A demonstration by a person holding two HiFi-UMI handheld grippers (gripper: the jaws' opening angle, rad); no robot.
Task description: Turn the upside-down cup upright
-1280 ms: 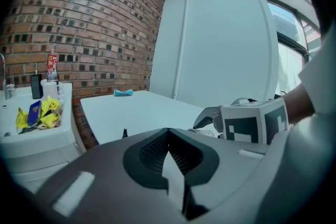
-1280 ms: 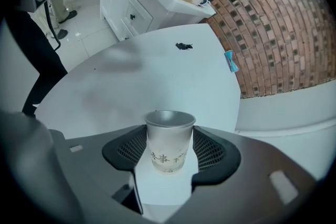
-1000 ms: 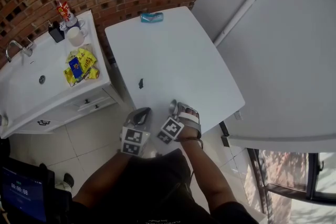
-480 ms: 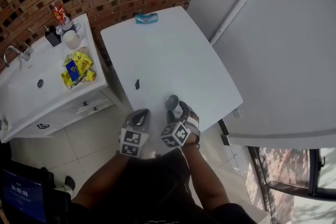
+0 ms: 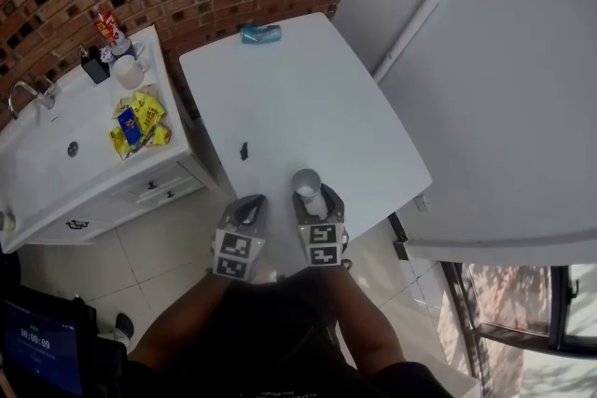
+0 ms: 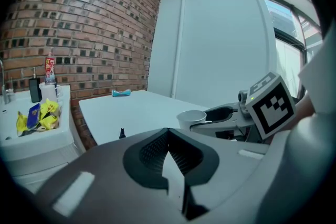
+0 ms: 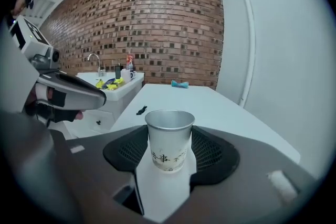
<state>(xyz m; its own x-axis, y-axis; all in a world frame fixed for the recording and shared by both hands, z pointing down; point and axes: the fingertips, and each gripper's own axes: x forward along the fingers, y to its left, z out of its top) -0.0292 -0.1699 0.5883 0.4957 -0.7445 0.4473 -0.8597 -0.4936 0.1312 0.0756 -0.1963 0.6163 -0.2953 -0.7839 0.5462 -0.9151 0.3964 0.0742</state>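
Observation:
A silver metal cup [image 5: 306, 183] stands upright, mouth up, clamped between the jaws of my right gripper [image 5: 309, 193] over the near end of the white table [image 5: 308, 98]. In the right gripper view the cup [image 7: 169, 139] fills the gap between the pads, with dark print low on its side. My left gripper [image 5: 250, 204] hovers just left of it at the table's near edge, jaws shut on nothing. From the left gripper view, the cup [image 6: 191, 117] and the right gripper [image 6: 223, 115] show to the right, beyond the closed left gripper [image 6: 169, 168].
A small black object [image 5: 243, 150] lies on the table just beyond the cup. A teal item [image 5: 260, 34] rests at the far end. Left of the table is a sink counter [image 5: 56, 163] with yellow packets [image 5: 140, 118], bottles and a mug. A brick wall stands behind.
My right gripper rolled upright and rose a little, bringing the cup from a tipped pose to mouth up. The left gripper stayed where it was.

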